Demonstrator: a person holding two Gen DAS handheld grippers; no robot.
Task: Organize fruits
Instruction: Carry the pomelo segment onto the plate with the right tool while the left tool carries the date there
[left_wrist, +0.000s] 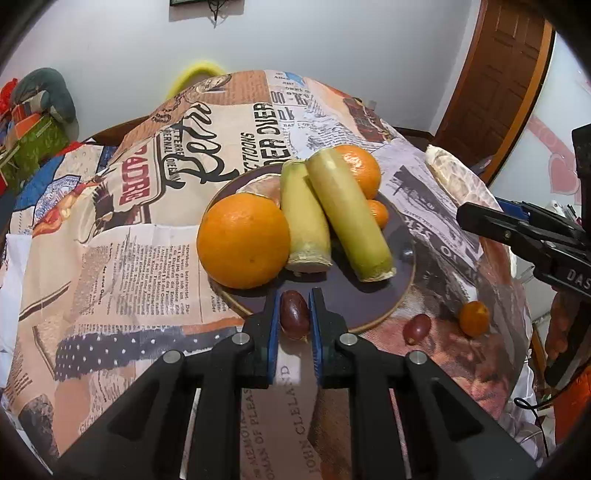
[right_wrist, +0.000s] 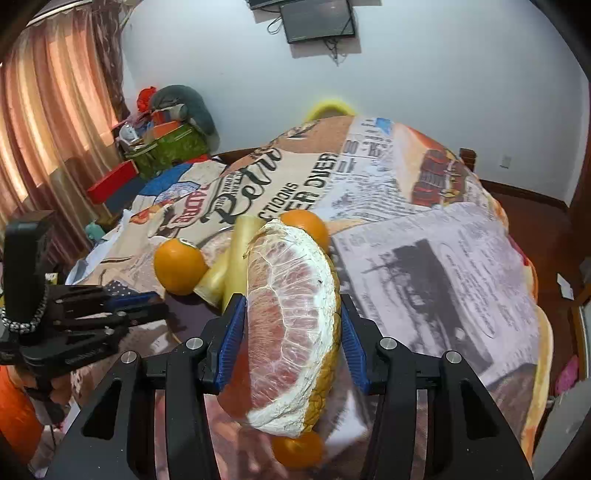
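A dark round plate (left_wrist: 369, 295) on the newspaper-print cloth holds a big orange (left_wrist: 242, 240), two pale green stalk pieces (left_wrist: 347, 210), another orange (left_wrist: 360, 170) and a small citrus (left_wrist: 380, 212). My left gripper (left_wrist: 294, 314) is shut on a dark red grape (left_wrist: 294, 314) at the plate's near rim. A second grape (left_wrist: 416, 328) and a kumquat (left_wrist: 474, 317) lie on the cloth to the right. My right gripper (right_wrist: 291, 328) is shut on a pomelo wedge (right_wrist: 291, 332), held above the cloth right of the plate; it also shows in the left wrist view (left_wrist: 452, 177).
The cloth-covered table (right_wrist: 424, 258) drops off at its rounded edges. A kumquat (right_wrist: 297, 448) lies below the wedge. Bags and boxes (right_wrist: 166, 140) are piled at the far left by a curtain. A wooden door (left_wrist: 495, 74) stands at the right.
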